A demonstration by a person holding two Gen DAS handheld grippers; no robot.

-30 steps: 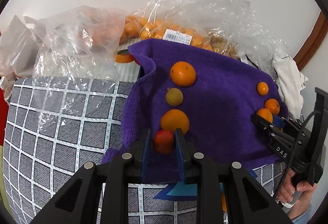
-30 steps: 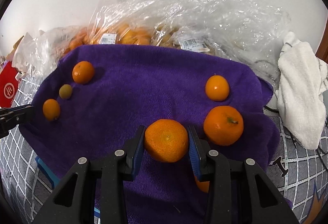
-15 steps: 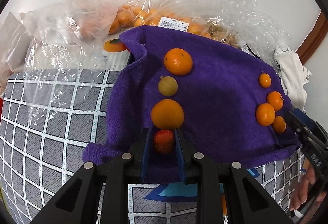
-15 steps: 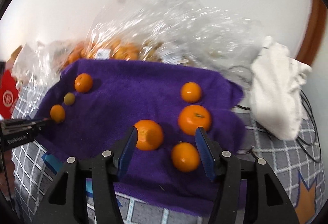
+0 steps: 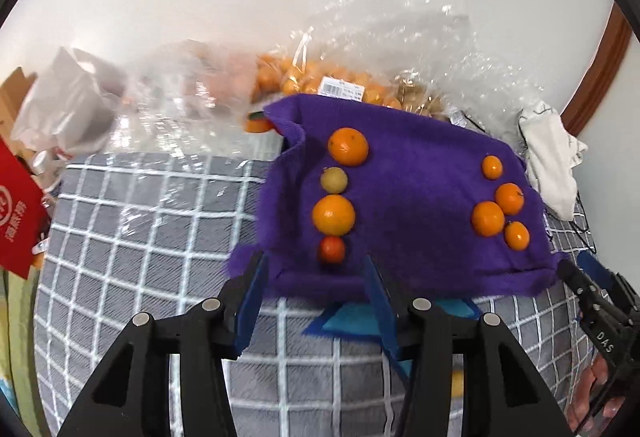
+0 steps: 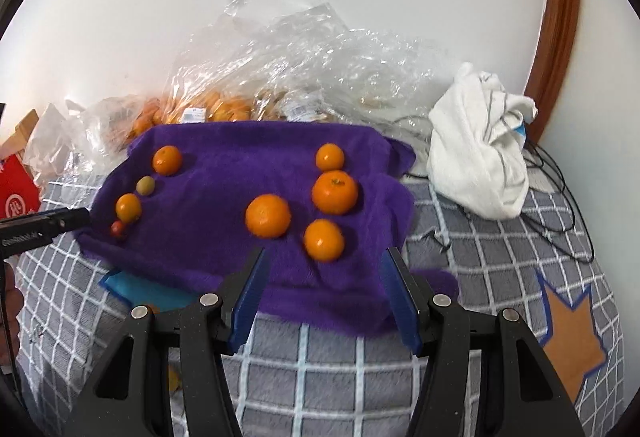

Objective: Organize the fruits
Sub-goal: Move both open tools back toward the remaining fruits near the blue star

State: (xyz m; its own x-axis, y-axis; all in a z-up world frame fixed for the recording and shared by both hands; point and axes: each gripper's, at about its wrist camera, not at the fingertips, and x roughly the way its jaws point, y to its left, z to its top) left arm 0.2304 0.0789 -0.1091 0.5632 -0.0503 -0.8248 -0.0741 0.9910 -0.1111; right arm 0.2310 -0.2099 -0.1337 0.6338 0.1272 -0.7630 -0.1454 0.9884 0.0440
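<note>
A purple towel (image 5: pixel 416 197) lies on a grey checked bedspread. Along its left side lie an orange (image 5: pixel 348 146), a small yellow-green fruit (image 5: pixel 334 180), an orange (image 5: pixel 333 215) and a small red fruit (image 5: pixel 331 249) in a row. On its right side lies a cluster of several oranges (image 6: pixel 335 192); one of them (image 6: pixel 267 216) lies apart to the left. My left gripper (image 5: pixel 314 273) is open and empty, just in front of the red fruit. My right gripper (image 6: pixel 324 273) is open and empty, near the towel's front edge.
Clear plastic bags (image 6: pixel 280 77) with more oranges lie behind the towel against the white wall. A white cloth (image 6: pixel 484 153) with cables lies at the right. A red box (image 5: pixel 16 213) stands at the left. A blue patch (image 5: pixel 352 321) shows under the towel's front edge.
My left gripper opened, left the red fruit on the towel and drew back. My right gripper let go of its orange earlier and has pulled further back and up.
</note>
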